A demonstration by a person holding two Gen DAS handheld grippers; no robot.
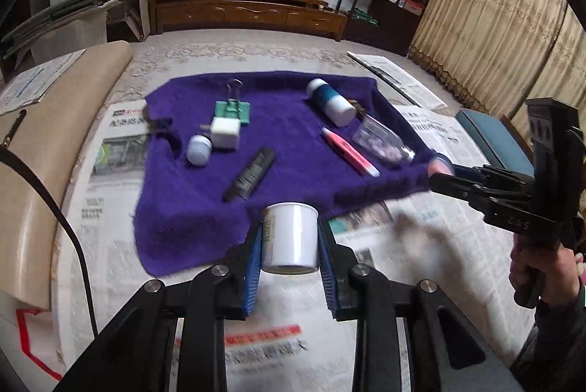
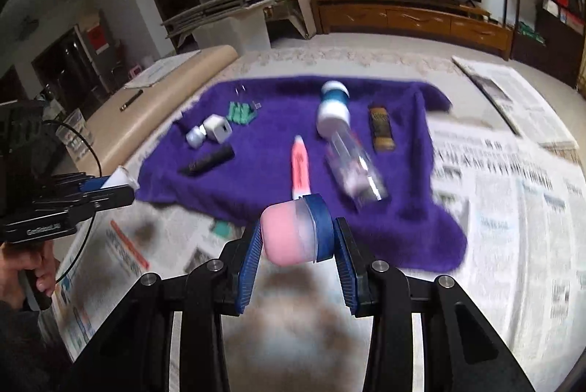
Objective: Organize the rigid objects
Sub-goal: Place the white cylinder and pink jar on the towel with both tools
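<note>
Objects in transit: left gripper [image 1: 290, 241] clamps a white cup [image 1: 291, 236]; right gripper [image 2: 297, 238] clamps a pink jar [image 2: 293, 232]. Beyond, marker [image 2: 301, 168], bottle [image 1: 330, 100], charger [image 1: 225, 132] and clip [image 1: 232, 111] lie scattered on the purple towel [image 1: 190, 209], apparently unsorted.

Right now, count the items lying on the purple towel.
8: binder clip, white adapter and small jar left; black tube centre; pink pen, clear bottle, teal-white bottle, brown bottle right. Purple towel.

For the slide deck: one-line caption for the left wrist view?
Left gripper holding a white jar above the purple towel strewn with small items.
</note>
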